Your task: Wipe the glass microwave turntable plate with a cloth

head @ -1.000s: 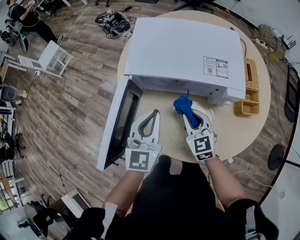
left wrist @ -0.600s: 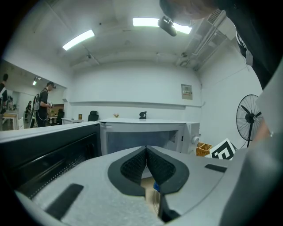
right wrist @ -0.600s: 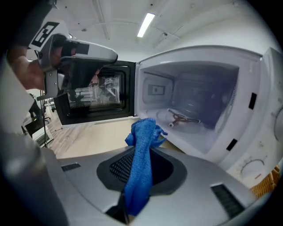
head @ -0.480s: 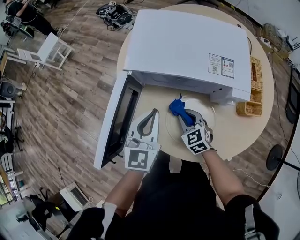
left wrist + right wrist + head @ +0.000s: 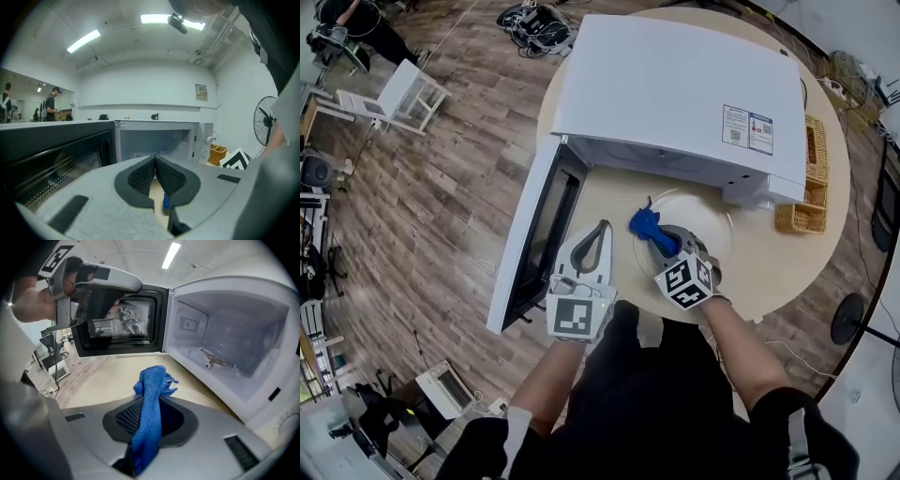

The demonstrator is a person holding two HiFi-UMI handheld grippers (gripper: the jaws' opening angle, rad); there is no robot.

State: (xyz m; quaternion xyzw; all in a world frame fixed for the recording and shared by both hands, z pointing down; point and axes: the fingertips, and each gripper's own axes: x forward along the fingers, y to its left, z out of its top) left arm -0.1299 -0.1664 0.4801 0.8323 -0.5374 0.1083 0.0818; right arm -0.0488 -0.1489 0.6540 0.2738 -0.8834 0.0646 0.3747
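The glass turntable plate (image 5: 711, 217) lies flat on the round table (image 5: 769, 272), in front of the open microwave (image 5: 675, 89). My right gripper (image 5: 660, 243) is shut on a blue cloth (image 5: 645, 228) and holds it over the plate's left part. In the right gripper view the cloth (image 5: 152, 380) stands up from between the jaws of the right gripper (image 5: 151, 403). My left gripper (image 5: 601, 228) is shut and holds nothing, just left of the plate's rim. The left gripper (image 5: 155, 160) points into the microwave cavity (image 5: 154, 140).
The microwave door (image 5: 534, 239) stands open at the left, close beside my left gripper. Inside the cavity lies the roller support (image 5: 216, 361). Wicker baskets (image 5: 797, 217) stand at the table's right edge. The left gripper (image 5: 91, 280) shows before the door (image 5: 123, 324).
My right gripper has carried the blue cloth leftward and nearer across the plate, turning its tips to the left. The left gripper has stayed where it was.
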